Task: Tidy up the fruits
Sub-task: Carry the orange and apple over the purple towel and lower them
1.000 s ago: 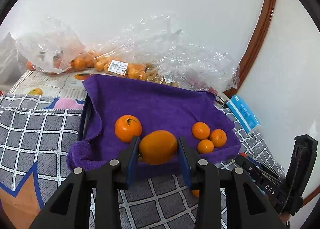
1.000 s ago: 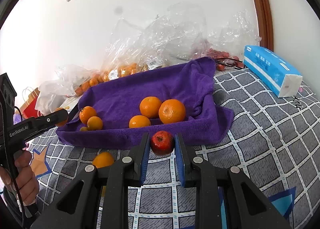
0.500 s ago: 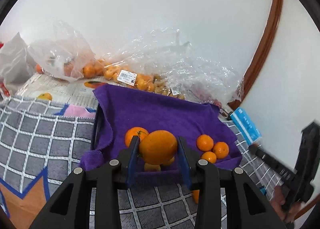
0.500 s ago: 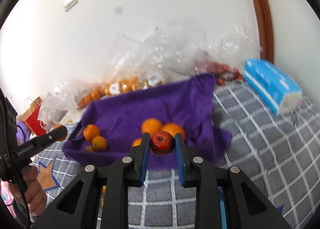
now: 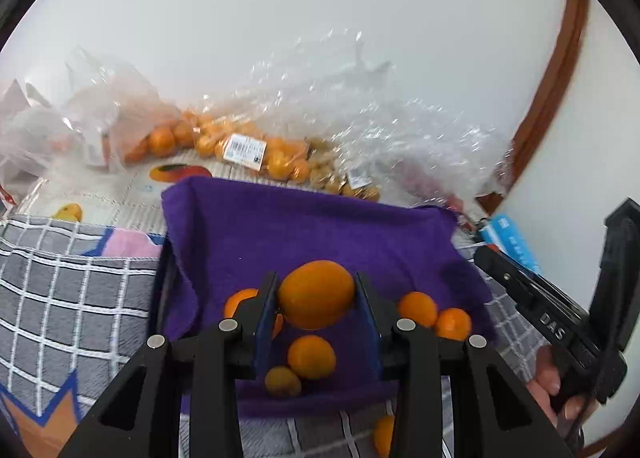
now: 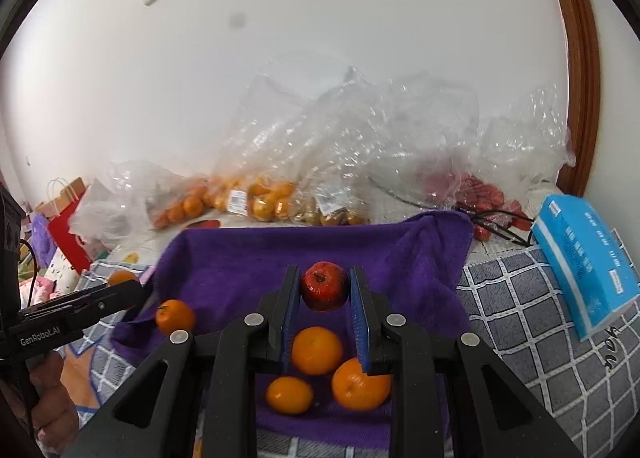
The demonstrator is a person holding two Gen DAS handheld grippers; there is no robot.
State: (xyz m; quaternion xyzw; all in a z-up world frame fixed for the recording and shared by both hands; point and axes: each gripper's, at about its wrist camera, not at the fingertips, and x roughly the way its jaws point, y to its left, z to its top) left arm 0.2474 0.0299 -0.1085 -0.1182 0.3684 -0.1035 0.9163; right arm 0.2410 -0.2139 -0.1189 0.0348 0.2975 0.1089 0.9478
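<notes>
While my left tool (image 5: 316, 294) is clamped on an orange (image 5: 316, 294) and my right tool (image 6: 325, 288) is clamped on a small red apple (image 6: 324, 286), both fruits hang above the purple towel (image 5: 320, 226) that lines the tray.

What the coming drop turns on, as I judge it, is what lies straight under each fruit. Under the orange, toward 6 o'clock in the left view, sit a mandarin (image 5: 311, 357) and a smaller one (image 5: 282, 381); bare cloth opens toward 12 o'clock. The orange's long axis runs across the jaws, from 9 to 3 o'clock. Under the apple, toward 6 o'clock in the right view, lie three oranges (image 6: 317, 350); open cloth again lies at 12 o'clock, so I would carry both fruits farther in before letting go. My right tool is nearer the tray's right end and the blue tissue box (image 6: 584, 266); my left is nearer the left end, where one mandarin (image 6: 175, 316) sits alone.

Compared with a second ago, both tools have come forward. Then the fruits hung short of the towel's near edge, over the grey checked bedcover (image 6: 540, 330); now they are over the towel itself. Neither grip has changed.
</notes>
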